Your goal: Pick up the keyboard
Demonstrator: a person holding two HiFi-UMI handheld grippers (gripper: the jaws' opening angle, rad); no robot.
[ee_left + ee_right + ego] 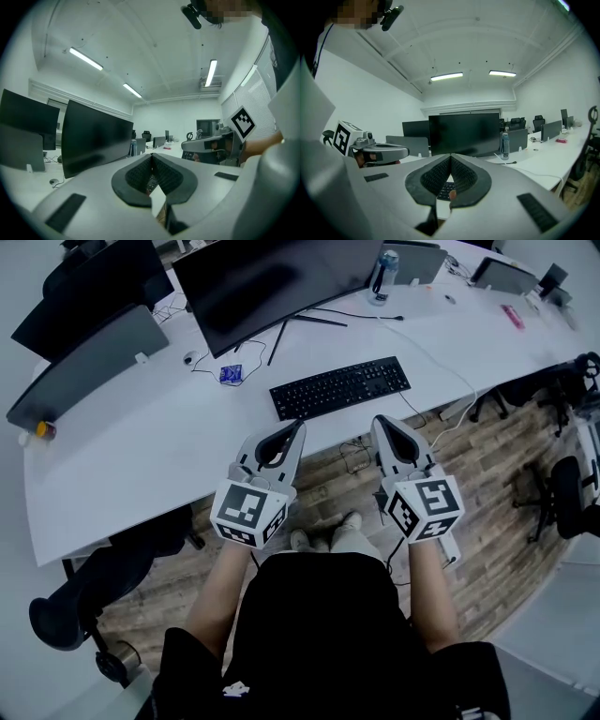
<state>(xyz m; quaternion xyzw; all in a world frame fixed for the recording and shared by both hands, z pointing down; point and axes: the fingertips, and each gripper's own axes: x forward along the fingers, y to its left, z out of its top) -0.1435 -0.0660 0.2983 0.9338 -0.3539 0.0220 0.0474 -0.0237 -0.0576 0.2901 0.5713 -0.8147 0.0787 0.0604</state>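
Observation:
A black keyboard lies near the front edge of the white desk, below a large dark monitor. My left gripper hovers at the desk's edge just short of the keyboard's left end, jaws shut and empty. My right gripper hangs beside it, below the keyboard's right part, also shut with nothing in it. Through the shut tips, a sliver of the keyboard shows in the right gripper view. In the left gripper view the keyboard is just a dark strip behind the left gripper.
A water bottle stands behind the keyboard on the right. A mouse and a small blue item lie left of it. Cables trail off the desk's right side. Office chairs stand on the wooden floor on both sides.

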